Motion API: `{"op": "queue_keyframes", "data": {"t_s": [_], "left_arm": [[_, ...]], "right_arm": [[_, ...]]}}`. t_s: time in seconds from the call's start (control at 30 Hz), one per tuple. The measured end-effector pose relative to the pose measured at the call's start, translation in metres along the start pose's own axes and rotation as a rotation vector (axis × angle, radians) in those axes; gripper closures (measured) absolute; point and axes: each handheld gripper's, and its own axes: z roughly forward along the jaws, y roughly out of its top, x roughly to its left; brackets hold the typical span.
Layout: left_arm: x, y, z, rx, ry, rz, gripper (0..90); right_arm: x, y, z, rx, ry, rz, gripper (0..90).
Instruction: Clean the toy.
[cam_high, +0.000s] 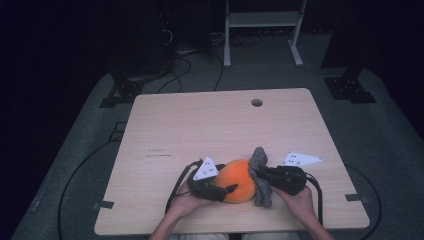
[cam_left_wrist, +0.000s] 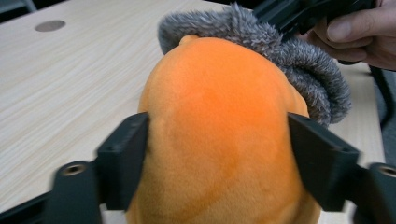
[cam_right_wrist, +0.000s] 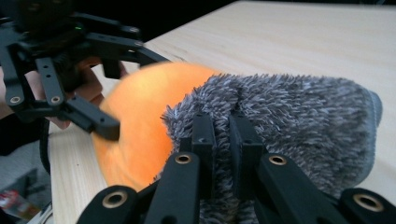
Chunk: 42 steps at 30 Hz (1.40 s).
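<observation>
Pulling a grey fuzzy cover (cam_right_wrist: 299, 126) off an orange plush toy (cam_left_wrist: 219, 135), or maybe onto it, can't tell which. My left gripper (cam_left_wrist: 217, 154) has its jaws set about halfway, one on each flank of the orange body, pads touching the fabric, so I'd call that a hold. My right gripper (cam_right_wrist: 220, 140) has its jaws pinched nearly together on the grey fur. The cover wraps just the far end of the plush beyond the left jaws; most of the orange is bare. Both sit low over the near edge of the surface (cam_high: 200, 125).

one plush toy (cam_high: 239, 180) – two tools
</observation>
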Motion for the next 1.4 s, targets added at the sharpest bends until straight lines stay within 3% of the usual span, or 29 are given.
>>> {"op": "queue_keyframes", "data": {"t_s": [0.1, 0.13, 0.17, 0.2, 0.23, 0.27, 0.37, 0.4, 0.5, 0.53, 0.63, 0.73, 0.8, 0.93, 1.0, 1.1, 1.17, 1.2, 1.23, 1.3, 1.33, 1.4], "left_arm": [[-0.002, 0.001, -0.001, -0.015, 0.035, 0.033, 34.1], [-0.004, 0.004, -0.002, -0.057, 0.067, 0.065, 35.7], [-0.004, 0.004, -0.002, -0.057, 0.067, 0.065, 36.0], [-0.009, 0.007, 0.000, -0.099, 0.123, 0.114, 36.4], [-0.009, 0.007, 0.000, -0.099, 0.123, 0.114, 36.3], [-0.012, 0.008, 0.002, -0.094, 0.147, 0.154, 35.5], [-0.014, 0.006, 0.005, -0.088, 0.126, 0.177, 34.3], [-0.013, 0.005, 0.004, -0.081, 0.123, 0.179, 34.4], [-0.009, 0.000, 0.000, -0.069, 0.108, 0.158, 34.4], [-0.004, -0.003, -0.002, -0.070, 0.094, 0.105, 34.3], [-0.002, -0.003, -0.004, -0.070, 0.084, 0.094, 34.3], [-0.006, -0.003, -0.002, -0.082, 0.053, 0.114, 34.5], [-0.011, -0.003, 0.000, -0.083, 0.016, 0.161, 34.4], [-0.008, -0.004, -0.002, -0.080, 0.015, 0.140, 33.9], [-0.006, -0.003, -0.002, -0.079, 0.037, 0.120, 33.0], [-0.006, -0.003, -0.001, -0.082, 0.039, 0.113, 32.4], [-0.006, -0.002, 0.000, -0.082, 0.036, 0.113, 32.6], [-0.007, -0.001, 0.002, -0.083, 0.034, 0.122, 32.9], [-0.007, -0.001, 0.002, -0.083, 0.034, 0.122, 33.1], [-0.009, 0.000, 0.003, -0.079, 0.035, 0.131, 33.2], [-0.009, -0.001, 0.002, -0.076, 0.040, 0.121, 33.1], [-0.007, -0.002, 0.001, -0.075, 0.045, 0.102, 32.3]], "right_arm": [[-0.005, -0.003, -0.003, 0.029, -0.016, 0.025, 81.5], [-0.009, -0.003, -0.007, 0.036, -0.024, 0.042, 81.6], [-0.009, -0.003, -0.007, 0.036, -0.024, 0.042, 81.6], [-0.008, 0.004, -0.012, -0.007, -0.026, 0.043, 81.6], [-0.008, 0.004, -0.012, -0.007, -0.026, 0.043, 81.6], [-0.004, 0.013, -0.015, -0.064, 0.009, 0.036, 81.6], [0.002, 0.018, -0.012, -0.073, 0.014, 0.005, 81.5], [0.003, 0.017, -0.006, -0.045, 0.005, -0.014, 81.5], [0.000, 0.012, -0.001, -0.022, -0.006, -0.003, 81.5], [-0.007, 0.006, 0.001, 0.012, -0.037, 0.013, 81.5], [-0.013, 0.001, 0.001, 0.057, -0.071, 0.028, 81.5], [-0.008, 0.007, -0.005, 0.008, -0.047, 0.013, 81.5], [0.002, 0.019, -0.005, -0.041, -0.021, -0.027, 81.4], [-0.002, 0.020, -0.002, -0.040, -0.014, -0.017, 81.5], [-0.011, 0.011, 0.000, 0.007, -0.057, 0.015, 81.6], [-0.014, 0.006, -0.003, 0.045, -0.082, 0.028, 81.5], [-0.009, 0.007, -0.010, 0.020, -0.077, 0.009, 81.6], [0.004, 0.016, -0.014, -0.030, -0.041, -0.048, 81.5], [0.004, 0.016, -0.014, -0.030, -0.041, -0.048, 81.5], [0.019, 0.024, -0.013, -0.045, -0.039, -0.119, 81.5], [0.023, 0.024, -0.006, -0.026, -0.033, -0.132, 81.4], [0.018, 0.017, 0.000, -0.016, -0.020, -0.100, 81.4]]}}
